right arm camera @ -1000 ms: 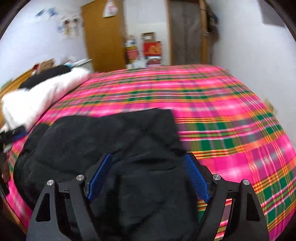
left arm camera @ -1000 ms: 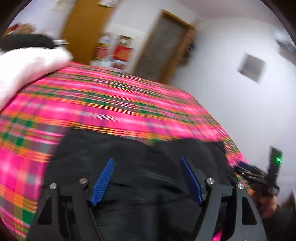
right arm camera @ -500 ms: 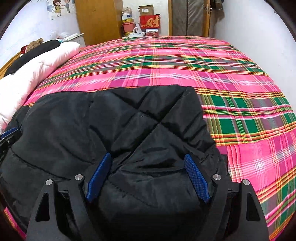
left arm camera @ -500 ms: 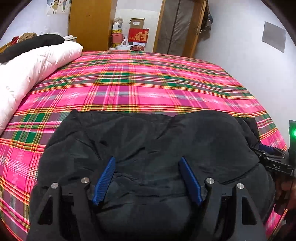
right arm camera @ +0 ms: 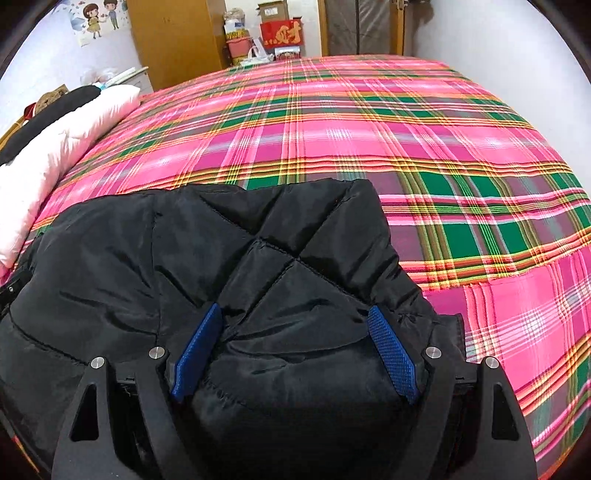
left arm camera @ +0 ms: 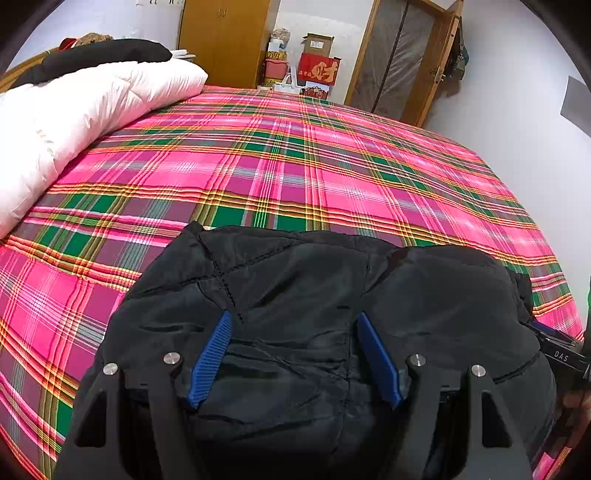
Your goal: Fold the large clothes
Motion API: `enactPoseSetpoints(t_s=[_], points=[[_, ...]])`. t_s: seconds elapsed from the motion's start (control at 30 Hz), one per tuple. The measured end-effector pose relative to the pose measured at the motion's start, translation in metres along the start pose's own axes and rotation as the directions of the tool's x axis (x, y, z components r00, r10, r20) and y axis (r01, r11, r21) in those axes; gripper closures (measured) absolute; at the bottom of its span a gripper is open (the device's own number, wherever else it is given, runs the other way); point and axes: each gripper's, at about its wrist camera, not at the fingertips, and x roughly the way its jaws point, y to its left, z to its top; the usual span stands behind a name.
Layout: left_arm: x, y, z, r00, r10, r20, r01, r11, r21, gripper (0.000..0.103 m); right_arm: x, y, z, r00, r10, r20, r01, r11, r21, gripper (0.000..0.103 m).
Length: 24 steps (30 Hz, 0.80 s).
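Both of my tools have dropped lower and tipped further down over the last second, so the black quilted jacket (left arm camera: 317,306) now fills the near half of each view instead of sitting under a wide sweep of bedspread.

Nearest to me, my left tool (left arm camera: 293,354) has its blue pads spread wide, with a puffy fold of the jacket bulging up between them; the pads lie against the fabric at both sides, clamped on that fold. My right tool (right arm camera: 295,350) is likewise spread wide and clamped on a thick bunch of the same jacket, near its right-hand edge.

That jacket lies in a rumpled heap on the near part of the bed (right arm camera: 369,129), which is covered in a bright pink, green and yellow plaid sheet. Further off, along the bed's left side, a white duvet (left arm camera: 74,110) is rolled up. Beyond the bed stand a wooden wardrobe (left arm camera: 225,40), stacked boxes (right arm camera: 280,31) and a door (left arm camera: 402,59).
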Motion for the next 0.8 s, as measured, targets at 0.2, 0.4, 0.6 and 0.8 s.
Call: enactPoseSetpoints(t_s=[0.2, 0.4, 0.6, 0.8], points=[[-0.024, 0.007, 0.015, 0.999, -0.044, 0.026, 0.045, 0.998, -0.043, 0.030, -0.073, 0.026, 0.005, 0.987, 0.046, 0.152, -0.049, 0.999, 0.012, 0.023], [-0.014, 0.032, 0.016, 0.998, 0.057, -0.017, -0.058, 0.995, -0.080, 0.030, -0.036, 0.101, 0.018, 0.994, 0.107, 0.021, -0.102, 0.984, -0.145, 0.039], [-0.005, 0.040, 0.014, 0.997, 0.069, -0.031, -0.072, 0.994, -0.084, 0.030, 0.026, 0.090, 0.037, 0.994, 0.085, -0.064, -0.089, 0.994, -0.065, 0.040], [0.001, 0.042, 0.010, 0.997, 0.065, -0.029, -0.067, 0.995, -0.078, 0.029, 0.036, 0.086, 0.032, 0.995, 0.090, -0.040, -0.091, 0.995, -0.044, 0.040]])
